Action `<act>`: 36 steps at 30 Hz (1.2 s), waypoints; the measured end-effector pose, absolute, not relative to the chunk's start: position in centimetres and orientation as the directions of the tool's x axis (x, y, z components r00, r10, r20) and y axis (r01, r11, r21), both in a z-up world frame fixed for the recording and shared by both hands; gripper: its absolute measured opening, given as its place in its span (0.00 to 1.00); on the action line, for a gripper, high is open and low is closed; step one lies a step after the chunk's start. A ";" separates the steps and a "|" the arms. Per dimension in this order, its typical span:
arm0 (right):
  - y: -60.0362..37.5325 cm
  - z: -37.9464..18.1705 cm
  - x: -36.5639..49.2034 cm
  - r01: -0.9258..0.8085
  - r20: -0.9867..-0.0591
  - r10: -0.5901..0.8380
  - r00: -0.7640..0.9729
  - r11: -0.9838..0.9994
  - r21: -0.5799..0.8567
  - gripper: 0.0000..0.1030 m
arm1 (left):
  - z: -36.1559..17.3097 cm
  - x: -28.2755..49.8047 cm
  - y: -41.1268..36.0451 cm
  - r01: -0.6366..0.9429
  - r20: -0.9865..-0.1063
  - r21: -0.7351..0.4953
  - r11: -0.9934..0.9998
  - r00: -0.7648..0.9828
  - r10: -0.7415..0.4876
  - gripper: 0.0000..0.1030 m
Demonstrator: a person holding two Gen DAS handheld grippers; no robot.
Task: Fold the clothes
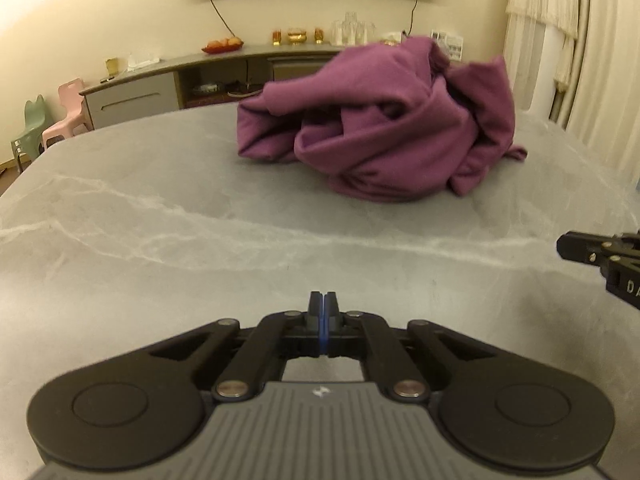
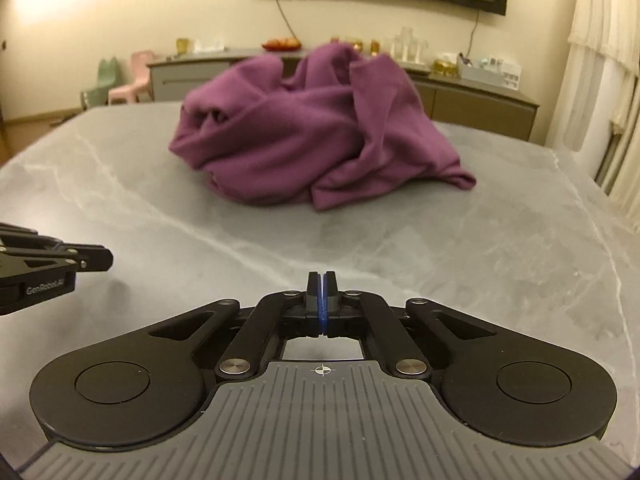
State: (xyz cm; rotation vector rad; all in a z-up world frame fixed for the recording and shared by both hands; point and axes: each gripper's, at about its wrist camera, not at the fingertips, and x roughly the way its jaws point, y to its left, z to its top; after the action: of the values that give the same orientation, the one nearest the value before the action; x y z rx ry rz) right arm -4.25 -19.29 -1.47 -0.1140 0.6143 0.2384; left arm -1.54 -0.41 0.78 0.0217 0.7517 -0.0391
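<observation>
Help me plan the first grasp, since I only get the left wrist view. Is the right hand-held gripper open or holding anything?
Observer: The right hand-held gripper is shut and empty. It is over bare table, short of the purple garment.
Operator: Is there a loose end on the heap's right side?
Observer: Yes. The right wrist view shows a rolled end lying flat on the table there.
Operator: How does my left one look from the side?
Observer: The left hand-held gripper appears side-on above the table, well apart from the cloth.
</observation>
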 end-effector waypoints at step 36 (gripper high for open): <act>-8.8 -0.5 2.3 -0.560 -0.465 0.462 0.755 0.824 -0.090 0.08 | 5.7 6.7 13.7 -0.215 -0.614 -0.405 0.889 0.784 -0.090 1.00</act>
State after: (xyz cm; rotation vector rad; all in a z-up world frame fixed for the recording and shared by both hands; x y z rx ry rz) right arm 2.29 -8.84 -0.48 -0.2302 0.4440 0.5629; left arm 6.74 13.70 5.66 -0.4808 0.6721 0.0704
